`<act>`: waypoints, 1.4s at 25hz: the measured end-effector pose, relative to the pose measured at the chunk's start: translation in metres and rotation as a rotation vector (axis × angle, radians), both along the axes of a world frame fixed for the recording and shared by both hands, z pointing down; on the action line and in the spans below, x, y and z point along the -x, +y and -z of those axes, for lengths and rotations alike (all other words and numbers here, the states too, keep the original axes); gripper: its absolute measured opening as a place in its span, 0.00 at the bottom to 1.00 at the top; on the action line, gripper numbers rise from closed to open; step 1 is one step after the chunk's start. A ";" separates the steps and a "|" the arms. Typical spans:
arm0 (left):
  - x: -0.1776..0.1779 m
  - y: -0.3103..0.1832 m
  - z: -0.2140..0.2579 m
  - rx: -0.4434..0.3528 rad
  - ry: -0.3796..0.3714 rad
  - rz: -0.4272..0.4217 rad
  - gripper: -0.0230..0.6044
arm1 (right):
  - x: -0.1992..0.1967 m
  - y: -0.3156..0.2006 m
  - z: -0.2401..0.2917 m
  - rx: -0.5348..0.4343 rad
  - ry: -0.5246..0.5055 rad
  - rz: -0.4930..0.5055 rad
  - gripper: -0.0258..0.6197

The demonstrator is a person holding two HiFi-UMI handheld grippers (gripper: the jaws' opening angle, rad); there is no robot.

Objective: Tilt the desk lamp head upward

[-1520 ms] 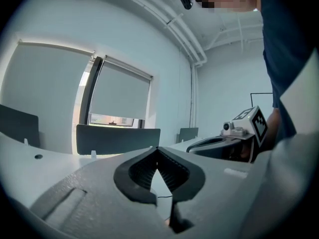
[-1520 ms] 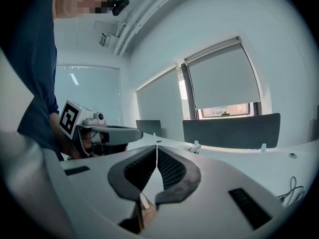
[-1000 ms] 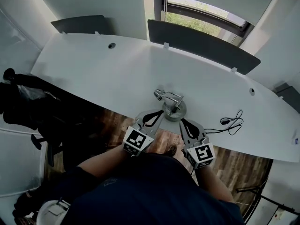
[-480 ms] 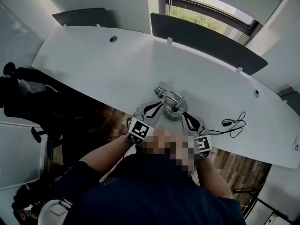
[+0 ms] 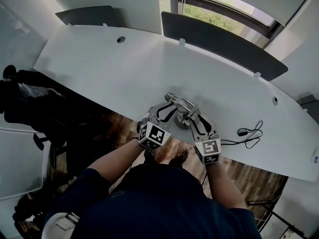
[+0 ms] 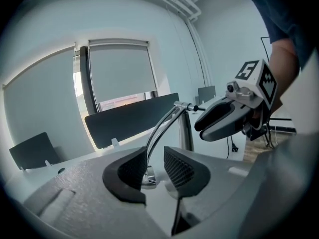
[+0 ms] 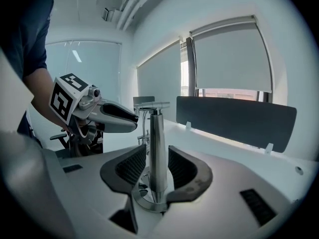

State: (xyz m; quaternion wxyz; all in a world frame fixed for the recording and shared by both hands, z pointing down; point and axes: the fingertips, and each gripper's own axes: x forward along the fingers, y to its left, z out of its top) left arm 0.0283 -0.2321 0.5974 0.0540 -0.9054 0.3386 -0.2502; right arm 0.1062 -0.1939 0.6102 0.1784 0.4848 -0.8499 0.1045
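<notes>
- Desk lamp [image 7: 157, 143]: shiny silver metal.
- Bench [image 5: 99, 68]: plain white.
- Left gripper [image 5: 166, 108] and right gripper [image 5: 193, 117]: pale grey bodies, each with a cube of black-and-white square markers.
- Fingers [image 6: 180, 169]: black, with a fine ribbed grid.
- Cable [image 5: 250, 132]: black.
- Divider panel [image 5: 219, 40]: dark grey.
- Floor [image 5: 251, 176]: brown wood planks.
- Sleeve [image 5: 164, 203]: dark navy.
</notes>
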 end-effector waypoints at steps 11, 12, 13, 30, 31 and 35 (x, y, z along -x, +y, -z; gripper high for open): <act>-0.006 -0.028 -0.021 -0.040 -0.121 0.007 0.21 | 0.015 -0.021 -0.015 0.008 0.035 -0.001 0.30; -0.007 -0.030 -0.021 -0.046 -0.127 0.007 0.21 | 0.016 -0.023 -0.016 0.008 0.037 -0.002 0.30; -0.007 -0.031 -0.022 -0.050 -0.131 0.008 0.21 | 0.016 -0.025 -0.017 0.007 0.037 -0.003 0.30; -0.010 -0.034 -0.026 -0.043 -0.268 0.002 0.10 | 0.021 -0.033 -0.031 0.049 0.097 -0.064 0.26; -0.010 -0.034 -0.027 -0.041 -0.280 -0.003 0.10 | 0.021 -0.033 -0.031 0.056 0.101 -0.065 0.26; -0.010 -0.033 -0.019 -0.024 -0.310 0.002 0.10 | 0.022 -0.033 -0.030 0.081 0.096 -0.072 0.26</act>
